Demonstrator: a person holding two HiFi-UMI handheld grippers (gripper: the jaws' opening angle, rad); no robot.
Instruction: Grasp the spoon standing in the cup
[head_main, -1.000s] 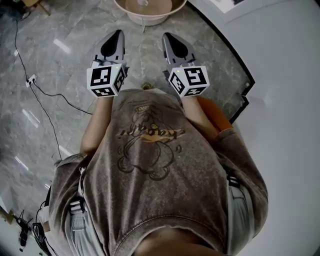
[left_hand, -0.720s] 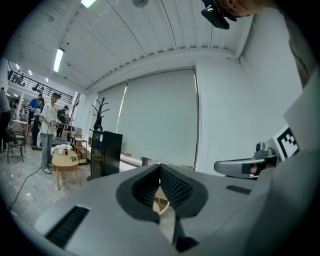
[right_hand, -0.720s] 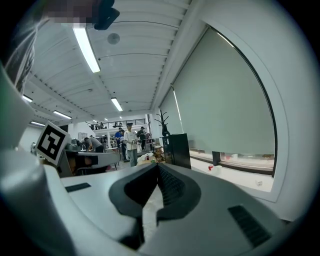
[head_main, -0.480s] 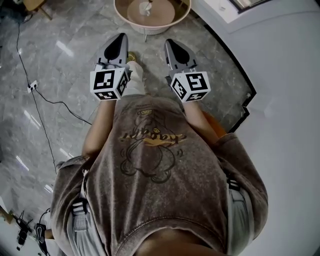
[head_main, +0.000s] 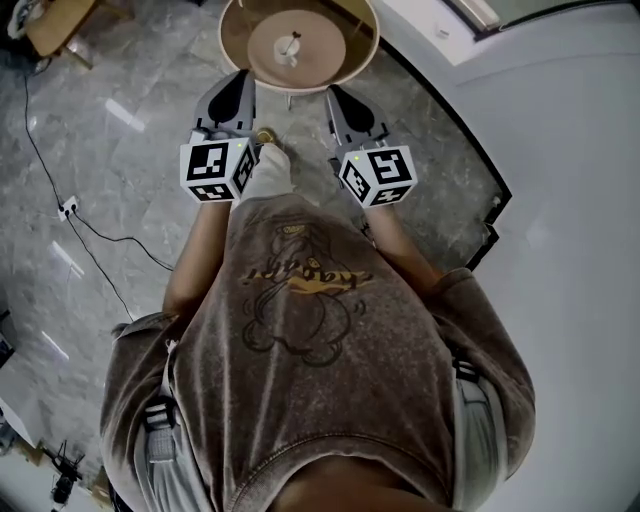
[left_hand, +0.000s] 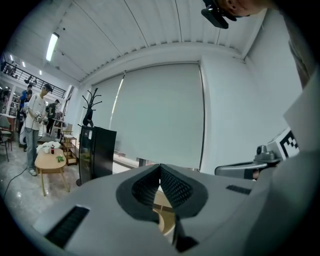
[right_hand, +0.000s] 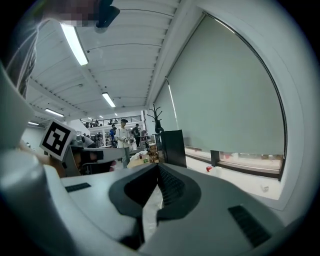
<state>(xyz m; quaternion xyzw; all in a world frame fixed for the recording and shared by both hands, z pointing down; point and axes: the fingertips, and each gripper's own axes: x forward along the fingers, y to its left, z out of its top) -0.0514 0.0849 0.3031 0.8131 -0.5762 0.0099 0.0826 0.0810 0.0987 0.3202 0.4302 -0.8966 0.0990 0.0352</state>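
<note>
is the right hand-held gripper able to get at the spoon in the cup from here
Probably yes: nothing stands between the right hand-held gripper and the cup on the round table, but its jaws are shut.

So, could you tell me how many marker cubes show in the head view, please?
2. The left cube sits on the left tongs, at the picture's left; the right cube sits on the right tongs, at its right. None seems hidden.
</note>
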